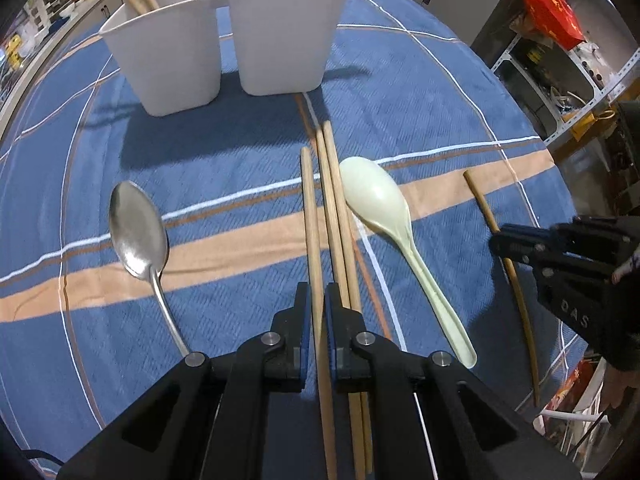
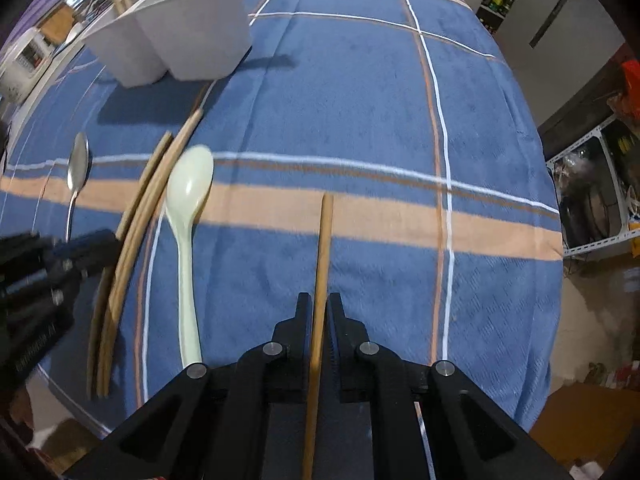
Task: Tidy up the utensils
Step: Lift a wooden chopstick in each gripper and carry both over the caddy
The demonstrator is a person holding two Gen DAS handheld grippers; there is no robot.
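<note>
We saw a blue cloth (image 1: 420, 92) with white and tan stripes over the table. A red bag (image 1: 554, 14) sat high on a metal shelf (image 1: 600, 92) at the side. Far back were bottles (image 2: 498, 0) and a grey cupboard door (image 2: 556, 12).

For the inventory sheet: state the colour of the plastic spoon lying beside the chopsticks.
Pale green; the plastic spoon shows best in the left wrist view.

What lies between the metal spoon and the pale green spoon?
Three chopsticks, one shut in the left gripper, shown in the left wrist view between metal spoon and green spoon.
</note>
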